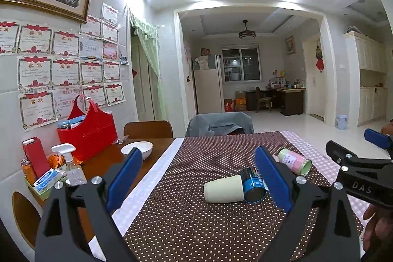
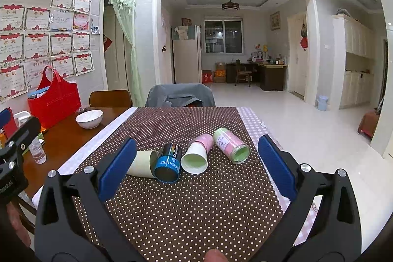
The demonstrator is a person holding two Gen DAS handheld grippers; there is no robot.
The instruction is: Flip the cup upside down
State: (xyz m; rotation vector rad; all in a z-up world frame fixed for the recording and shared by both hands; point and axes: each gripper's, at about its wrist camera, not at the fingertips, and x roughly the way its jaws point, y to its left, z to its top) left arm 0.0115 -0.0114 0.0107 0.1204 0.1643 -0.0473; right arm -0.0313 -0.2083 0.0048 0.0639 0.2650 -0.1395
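Several cups lie on their sides on the brown dotted cloth (image 2: 196, 208): a cream cup (image 2: 142, 163), a dark blue cup (image 2: 168, 163), a pink and white cup (image 2: 197, 154) and a pink and green cup (image 2: 231, 144). In the left wrist view I see the cream cup (image 1: 223, 189), the blue cup (image 1: 253, 186) and the pink and green cup (image 1: 294, 161). My left gripper (image 1: 200, 176) is open and empty, just short of the cream cup. My right gripper (image 2: 197, 166) is open and empty, with the cups ahead between its blue pads.
A white bowl (image 2: 89, 118), a red basket (image 2: 55, 102), a spray bottle (image 1: 70, 163) and boxes stand on the wooden table (image 2: 61, 139) at the left. Chairs (image 2: 180, 95) stand at the far edge. The cloth's right edge drops to the floor.
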